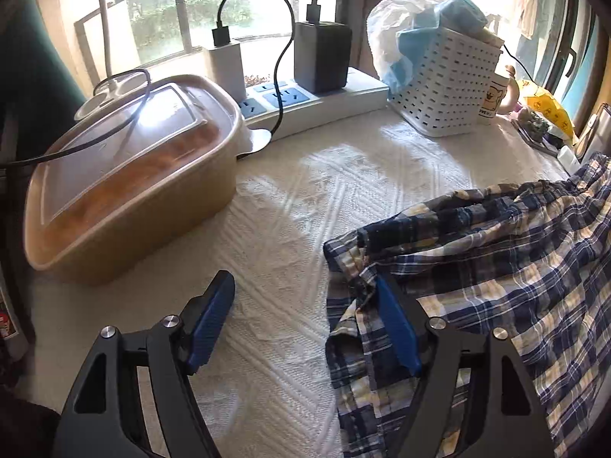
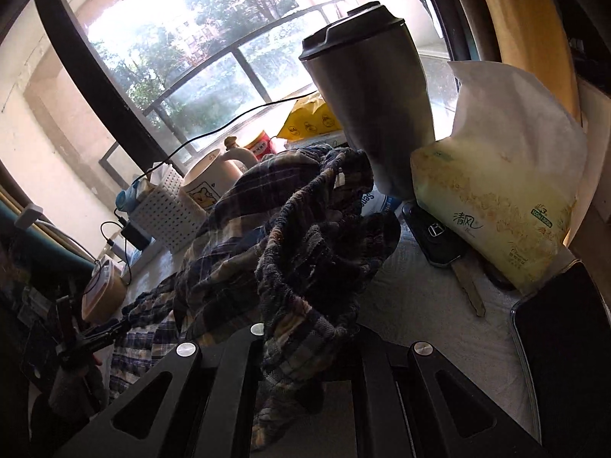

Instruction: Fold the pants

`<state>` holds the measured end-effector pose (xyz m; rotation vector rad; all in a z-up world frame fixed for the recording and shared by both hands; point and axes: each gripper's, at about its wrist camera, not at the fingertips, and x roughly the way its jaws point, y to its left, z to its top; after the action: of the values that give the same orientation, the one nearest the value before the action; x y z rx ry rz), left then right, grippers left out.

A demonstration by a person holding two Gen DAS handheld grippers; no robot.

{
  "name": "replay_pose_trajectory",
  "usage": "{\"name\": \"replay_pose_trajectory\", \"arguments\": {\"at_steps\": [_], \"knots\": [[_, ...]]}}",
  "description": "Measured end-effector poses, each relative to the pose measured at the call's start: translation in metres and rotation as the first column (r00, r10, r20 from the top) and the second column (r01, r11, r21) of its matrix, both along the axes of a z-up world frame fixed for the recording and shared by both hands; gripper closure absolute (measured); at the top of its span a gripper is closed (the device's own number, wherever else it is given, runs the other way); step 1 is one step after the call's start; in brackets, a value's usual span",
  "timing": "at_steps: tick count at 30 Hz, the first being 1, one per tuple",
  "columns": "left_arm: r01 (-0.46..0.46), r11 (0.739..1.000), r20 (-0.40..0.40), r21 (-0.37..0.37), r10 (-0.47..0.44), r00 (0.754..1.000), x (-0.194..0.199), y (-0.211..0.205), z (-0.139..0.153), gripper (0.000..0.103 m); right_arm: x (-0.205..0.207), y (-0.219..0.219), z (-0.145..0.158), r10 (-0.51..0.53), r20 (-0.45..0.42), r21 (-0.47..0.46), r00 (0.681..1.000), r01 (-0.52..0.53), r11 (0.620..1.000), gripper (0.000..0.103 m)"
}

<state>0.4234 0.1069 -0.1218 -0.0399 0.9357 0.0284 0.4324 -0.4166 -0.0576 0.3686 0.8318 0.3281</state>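
Observation:
Blue, navy and cream plaid pants (image 1: 496, 267) lie crumpled on the white textured table cloth (image 1: 290, 198), on the right of the left wrist view. My left gripper (image 1: 303, 282) stands open low over the cloth. Its right blue pad (image 1: 397, 328) rests at the edge of a pant leg, so a strip of that edge lies between the jaws without being pressed. In the right wrist view my right gripper (image 2: 301, 351) is shut on the pants (image 2: 305, 248), whose bunched elastic waistband rises out of the jaws and hides the fingertips.
A brown food box with a clear lid (image 1: 126, 183) sits left of the left gripper. A power strip (image 1: 324, 99) with chargers and a white basket (image 1: 446, 87) line the window side. A steel tumbler (image 2: 370, 95), tissue pack (image 2: 496, 198), key (image 2: 469, 286) and dark phone (image 2: 565, 343) crowd the right.

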Motion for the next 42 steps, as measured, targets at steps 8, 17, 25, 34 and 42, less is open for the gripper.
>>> {"name": "replay_pose_trajectory", "arguments": {"at_steps": [8, 17, 25, 34, 42], "knots": [[-0.048, 0.997, 0.066, -0.053, 0.051, 0.997, -0.042, 0.019, 0.036, 0.027, -0.001, -0.002, 0.003, 0.008, 0.009, 0.0, 1.0, -0.008, 1.0, 0.097], [0.0, 0.993, 0.14, -0.118, 0.016, 0.99, -0.094, 0.023, 0.071, 0.027, -0.023, 0.044, 0.061, 0.107, 0.14, -0.001, 0.984, -0.108, 0.994, 0.097], [0.014, 0.987, 0.193, -0.163, 0.018, 0.981, -0.13, 0.043, 0.089, 0.027, -0.051, 0.127, 0.102, 0.277, 0.217, -0.032, 0.936, -0.277, 0.96, 0.097], [-0.007, 0.978, 0.185, -0.209, 0.047, 0.982, -0.156, 0.063, 0.08, 0.027, -0.074, 0.248, 0.069, 0.453, 0.135, -0.123, 0.881, -0.439, 0.89, 0.097], [-0.027, 0.969, 0.164, -0.246, 0.07, 0.984, -0.167, 0.074, 0.069, 0.027, -0.091, 0.343, 0.007, 0.543, -0.002, -0.221, 0.84, -0.53, 0.819, 0.096]]}}
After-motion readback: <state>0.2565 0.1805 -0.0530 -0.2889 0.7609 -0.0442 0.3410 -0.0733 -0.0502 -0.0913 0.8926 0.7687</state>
